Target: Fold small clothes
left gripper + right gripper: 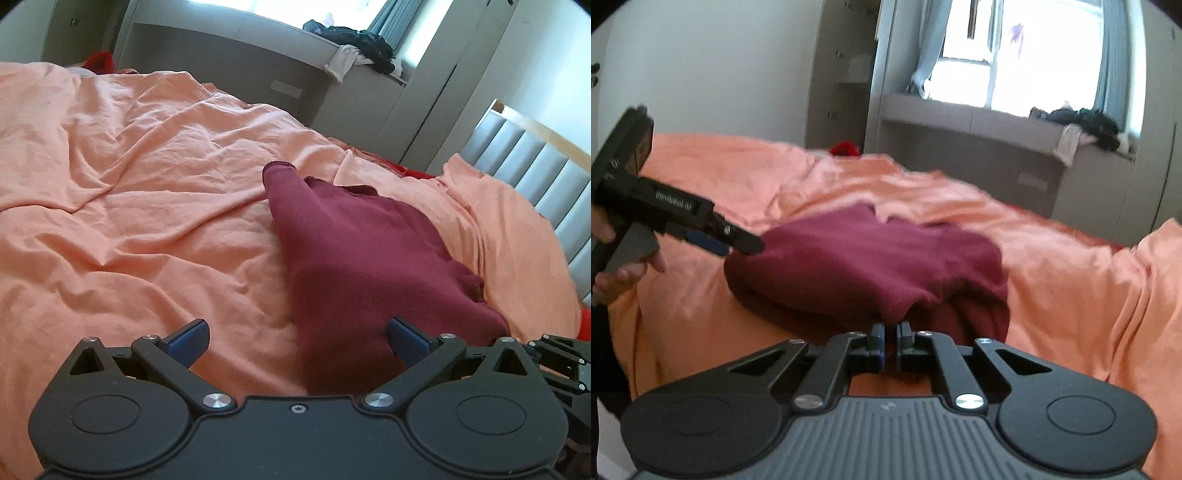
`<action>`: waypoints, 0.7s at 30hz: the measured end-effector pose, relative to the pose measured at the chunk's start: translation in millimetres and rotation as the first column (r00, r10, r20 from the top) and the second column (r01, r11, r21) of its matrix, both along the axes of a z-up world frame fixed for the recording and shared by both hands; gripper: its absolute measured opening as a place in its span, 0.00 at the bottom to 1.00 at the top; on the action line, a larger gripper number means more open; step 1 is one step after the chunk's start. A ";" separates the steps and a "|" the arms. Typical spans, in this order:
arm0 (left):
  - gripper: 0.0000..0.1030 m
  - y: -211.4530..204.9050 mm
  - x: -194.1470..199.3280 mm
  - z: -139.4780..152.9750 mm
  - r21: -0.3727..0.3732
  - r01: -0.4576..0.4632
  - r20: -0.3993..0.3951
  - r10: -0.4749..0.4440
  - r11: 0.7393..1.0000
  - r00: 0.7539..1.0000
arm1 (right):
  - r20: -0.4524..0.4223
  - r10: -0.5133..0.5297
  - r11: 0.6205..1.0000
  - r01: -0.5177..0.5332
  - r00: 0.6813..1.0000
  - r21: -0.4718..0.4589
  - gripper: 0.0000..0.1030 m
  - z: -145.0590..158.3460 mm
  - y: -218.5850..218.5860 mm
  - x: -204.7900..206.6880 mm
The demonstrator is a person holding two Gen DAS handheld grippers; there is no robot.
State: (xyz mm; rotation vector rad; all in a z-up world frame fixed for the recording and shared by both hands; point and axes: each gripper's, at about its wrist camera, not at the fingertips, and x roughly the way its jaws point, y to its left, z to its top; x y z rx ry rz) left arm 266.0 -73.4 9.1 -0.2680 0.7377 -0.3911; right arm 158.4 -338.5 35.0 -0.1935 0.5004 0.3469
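The right gripper is clamped on the near edge of the maroon garment, apparently pinching a fold. The left gripper hangs spread wide above the garment on the orange sheet.

1. My garment: dark maroon knit, small, partly folded and rumpled.
2. It lies on the bed's orange sheet.
3. One narrow sleeve end stretches away from its bulk.
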 end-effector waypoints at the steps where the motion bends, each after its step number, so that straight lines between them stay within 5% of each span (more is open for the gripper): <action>1: 1.00 0.2 -0.6 -0.7 0.001 -0.003 -0.001 0.003 1.000 1.000 | -0.019 0.009 1.000 -0.009 1.000 0.004 0.06 -3.3 -0.4 2.4; 3: 1.00 1.0 -0.6 -0.9 -0.002 -0.008 -0.006 0.008 1.000 1.000 | -0.037 0.028 0.999 -0.027 0.999 0.019 0.10 -6.3 -2.5 3.8; 7: 1.00 1.6 -0.1 -0.8 0.002 -0.009 -0.005 0.009 1.000 1.000 | -0.019 0.042 0.997 -0.041 0.999 0.065 0.43 2.8 -16.7 -1.9; 13: 1.00 -3.1 -2.4 0.9 0.022 -0.010 0.006 0.010 1.000 1.000 | 0.085 -0.142 0.974 0.124 0.986 0.189 0.78 21.3 -45.5 1.9; 21: 1.00 -2.6 -2.2 1.0 0.021 -0.012 0.008 0.012 1.000 1.000 | -0.017 -0.444 0.850 0.427 0.896 0.307 0.86 -0.2 -87.0 63.8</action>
